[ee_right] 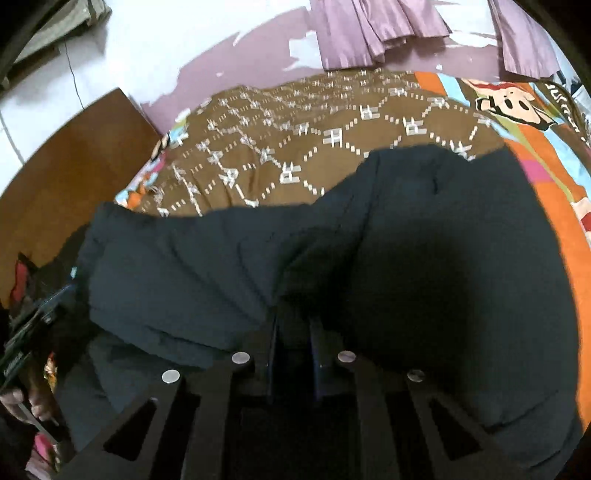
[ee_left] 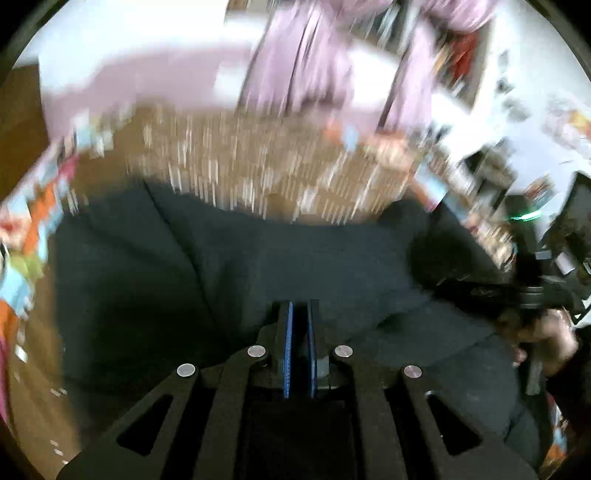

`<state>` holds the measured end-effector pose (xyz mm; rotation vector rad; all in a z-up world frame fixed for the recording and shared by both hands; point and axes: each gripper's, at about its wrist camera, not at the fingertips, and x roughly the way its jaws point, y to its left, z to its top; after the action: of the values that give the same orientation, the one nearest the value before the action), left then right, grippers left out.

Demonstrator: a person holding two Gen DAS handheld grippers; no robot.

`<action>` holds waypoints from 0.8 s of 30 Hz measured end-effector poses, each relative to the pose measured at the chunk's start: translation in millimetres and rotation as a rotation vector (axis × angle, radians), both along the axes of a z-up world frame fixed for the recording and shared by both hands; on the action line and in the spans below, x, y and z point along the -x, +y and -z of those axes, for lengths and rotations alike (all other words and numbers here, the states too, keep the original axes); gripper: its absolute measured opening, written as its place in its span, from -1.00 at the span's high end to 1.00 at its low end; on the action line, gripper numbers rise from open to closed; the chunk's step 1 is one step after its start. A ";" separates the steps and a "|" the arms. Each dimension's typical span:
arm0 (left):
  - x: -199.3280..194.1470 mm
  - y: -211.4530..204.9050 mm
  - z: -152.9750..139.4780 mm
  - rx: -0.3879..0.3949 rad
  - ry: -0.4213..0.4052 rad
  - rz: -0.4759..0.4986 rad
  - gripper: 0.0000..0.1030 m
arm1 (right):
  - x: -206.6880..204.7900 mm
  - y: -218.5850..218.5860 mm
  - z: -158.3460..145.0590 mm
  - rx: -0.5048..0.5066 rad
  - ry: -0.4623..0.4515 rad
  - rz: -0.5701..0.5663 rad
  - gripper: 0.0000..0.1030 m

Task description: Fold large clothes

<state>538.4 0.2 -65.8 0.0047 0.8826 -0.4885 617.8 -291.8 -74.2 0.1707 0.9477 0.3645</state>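
A large dark navy garment (ee_left: 229, 266) lies spread over a bed and fills the lower half of both views; it also shows in the right wrist view (ee_right: 424, 258). My left gripper (ee_left: 299, 314) is shut, its blue pads pinching the garment's near edge. My right gripper (ee_right: 293, 325) is shut on a raised fold of the same garment. The right gripper and the hand holding it show at the right edge of the left wrist view (ee_left: 532, 306). The left gripper shows at the left edge of the right wrist view (ee_right: 33, 332). The left wrist view is motion-blurred.
A brown blanket with a white diamond pattern (ee_right: 295, 122) lies beyond the garment, over a colourful cartoon bedsheet (ee_right: 546, 158). Purple curtains (ee_right: 369, 33) hang behind the bed. A wooden board (ee_right: 74, 155) stands at the left. Cluttered shelves (ee_left: 498, 166) are at the right.
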 end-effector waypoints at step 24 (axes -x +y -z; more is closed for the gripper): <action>-19.6 -0.6 39.0 0.000 0.081 -0.029 0.92 | -9.1 25.4 4.5 0.091 0.005 -0.056 0.54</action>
<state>558.0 -0.4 -104.8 -0.0284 0.9609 -0.4645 626.8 -266.3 -78.7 0.0626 0.9734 0.3717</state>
